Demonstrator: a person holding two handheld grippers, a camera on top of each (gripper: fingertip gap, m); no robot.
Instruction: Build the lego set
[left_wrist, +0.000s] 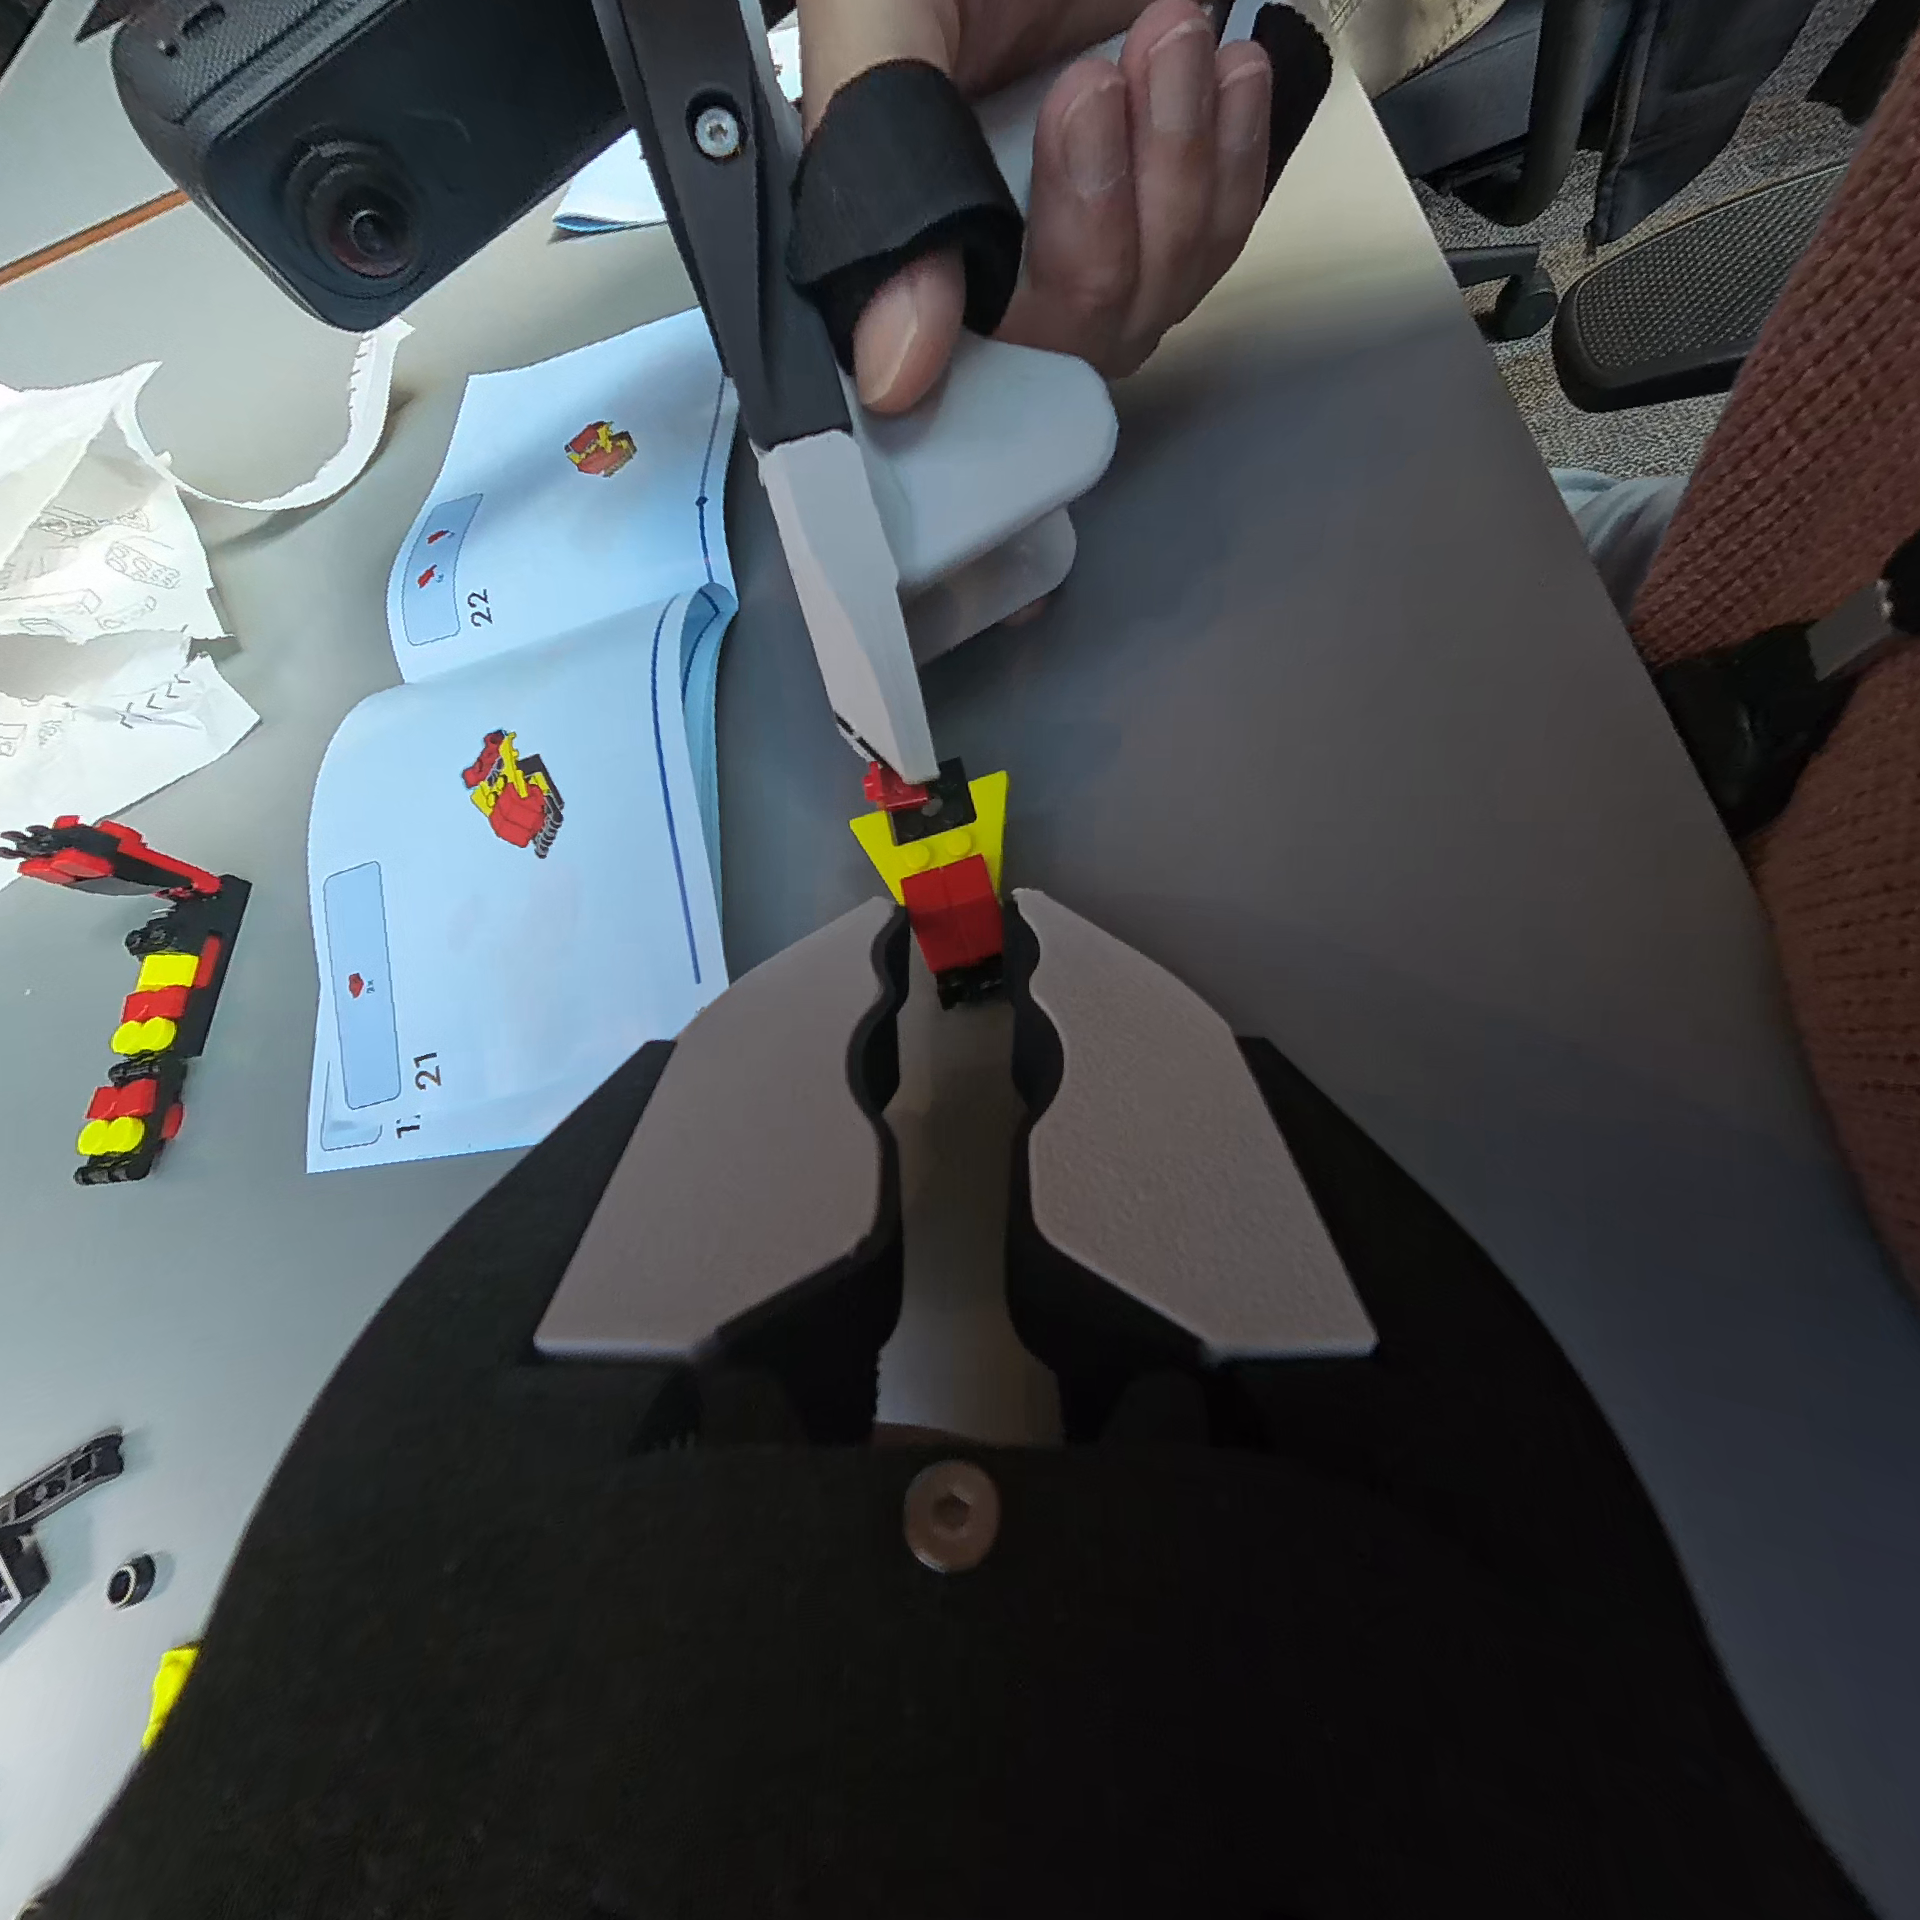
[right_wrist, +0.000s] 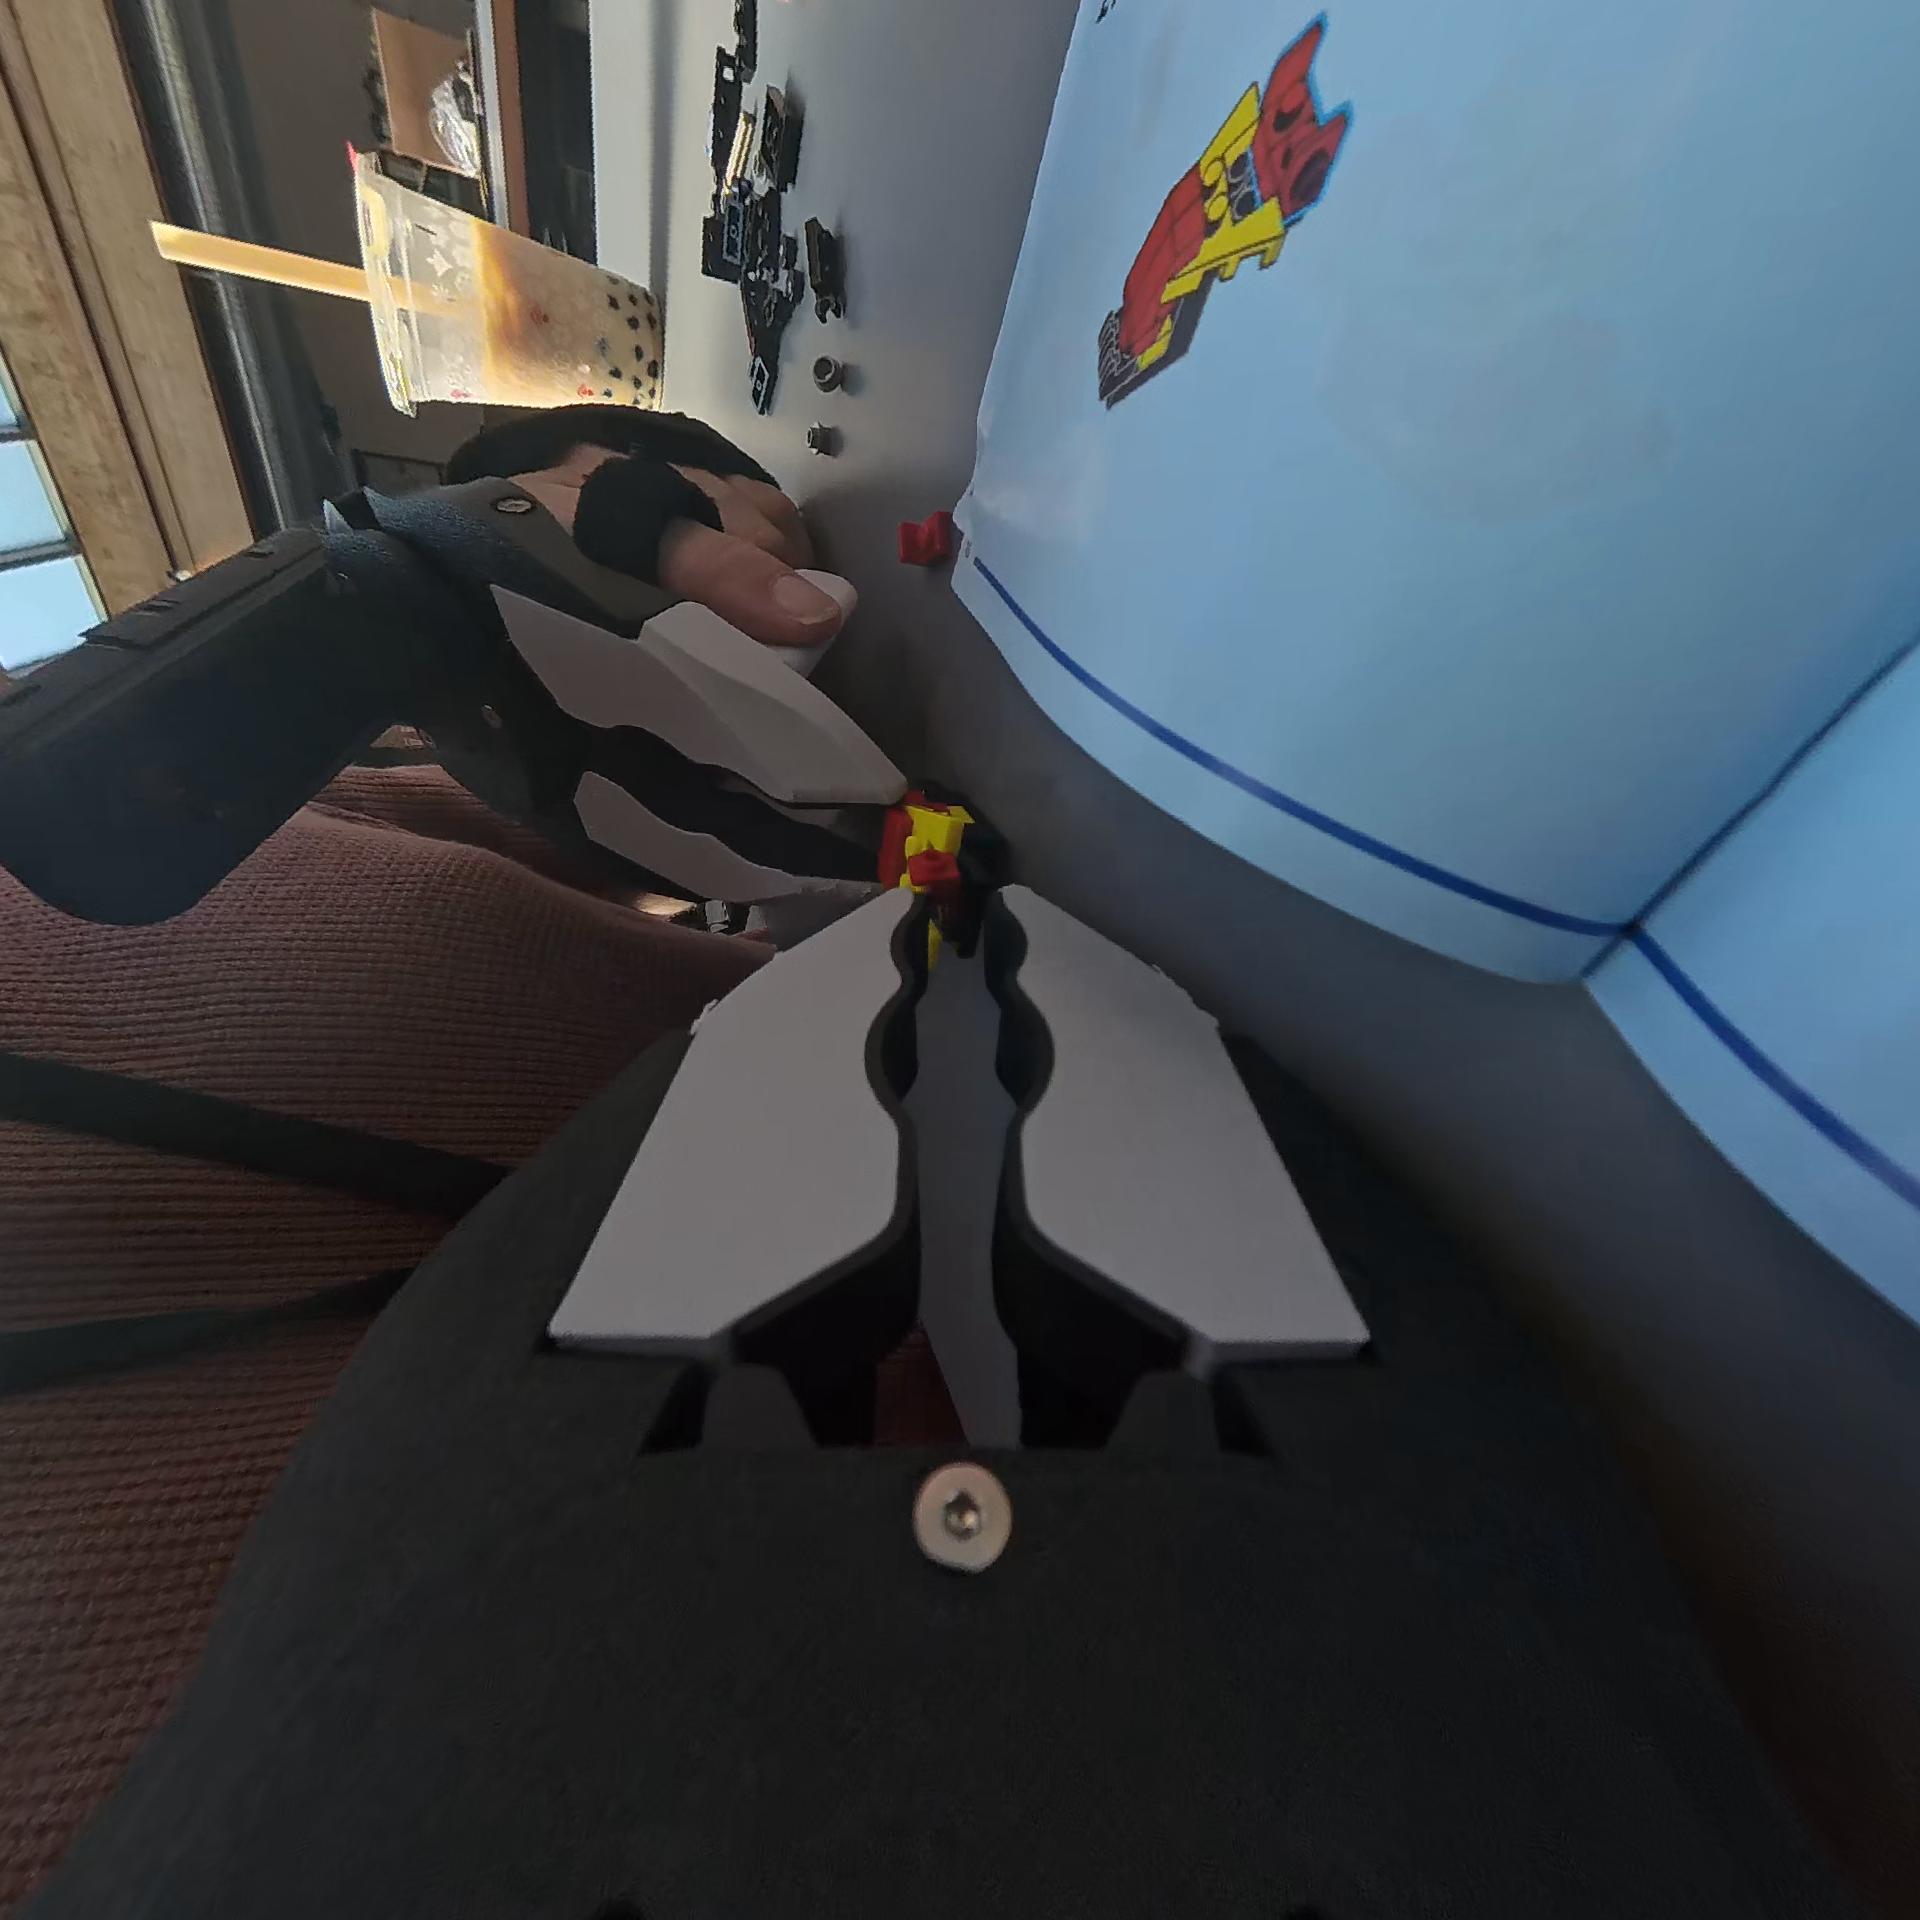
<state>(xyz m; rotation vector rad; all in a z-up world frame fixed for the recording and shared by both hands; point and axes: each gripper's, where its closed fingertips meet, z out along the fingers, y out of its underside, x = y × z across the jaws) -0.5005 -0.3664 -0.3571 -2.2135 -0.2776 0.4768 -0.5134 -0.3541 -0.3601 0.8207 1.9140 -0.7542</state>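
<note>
Left gripper is clamped on the rear of a small red, yellow and black lego sub-assembly, held just above the grey table near its edge. Right gripper comes in from the far side, fingertips pinched on a small red piece at the sub-assembly's front end, touching the black plate there.

Right wrist view: right gripper is closed at the tips on the same model; exact contact is hidden by the fingers.

Surroundings:
- Open instruction booklet lies just left of the sub-assembly, close beside the right gripper's fingers.
- A larger red, yellow and black build sits further left.
- Torn white paper bag lies beyond it.
- Loose black parts and a spare red piece lie on the table.
- A drink cup with straw stands behind them.
</note>
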